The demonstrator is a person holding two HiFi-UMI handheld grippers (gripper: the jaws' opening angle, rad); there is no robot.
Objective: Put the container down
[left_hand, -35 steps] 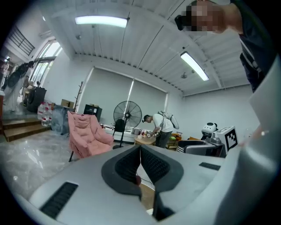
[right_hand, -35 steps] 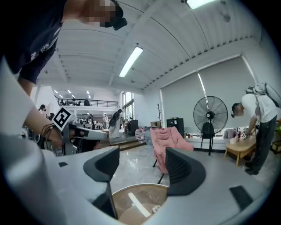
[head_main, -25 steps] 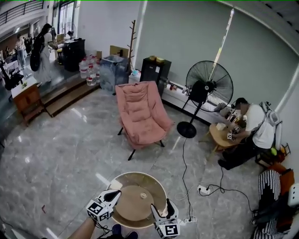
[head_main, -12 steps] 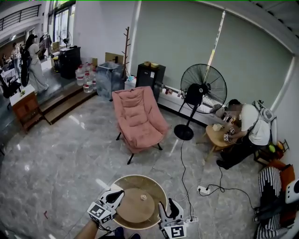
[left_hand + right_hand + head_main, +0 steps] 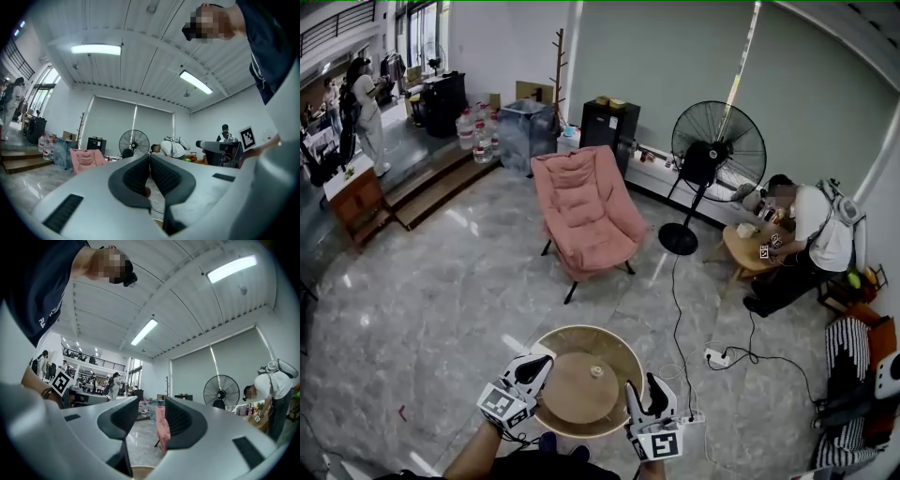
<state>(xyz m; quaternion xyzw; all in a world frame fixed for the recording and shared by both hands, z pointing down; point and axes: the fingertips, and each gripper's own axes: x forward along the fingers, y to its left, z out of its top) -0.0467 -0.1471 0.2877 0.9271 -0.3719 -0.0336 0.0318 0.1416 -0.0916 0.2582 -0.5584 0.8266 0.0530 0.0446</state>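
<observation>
Tan wood container (image 5: 581, 337), round and shallow, with a knobbed lid (image 5: 577, 394), held in the air over the marble floor (image 5: 441, 281).

Handling: lower both sides together and keep them level, so the lid does not slide. Release only once the base sits flat. Only floor shows beneath, so that seems the likely resting place.

Position, left to right:
- Left gripper (image 5: 541, 364): jaws pinched together, apparently on the container's left rim.
- Container: between the two grippers, just ahead of the person.
- Right gripper (image 5: 642, 386): jaws half closed astride the right rim and seemingly grasping it. The rim's edge shows low between them.
</observation>
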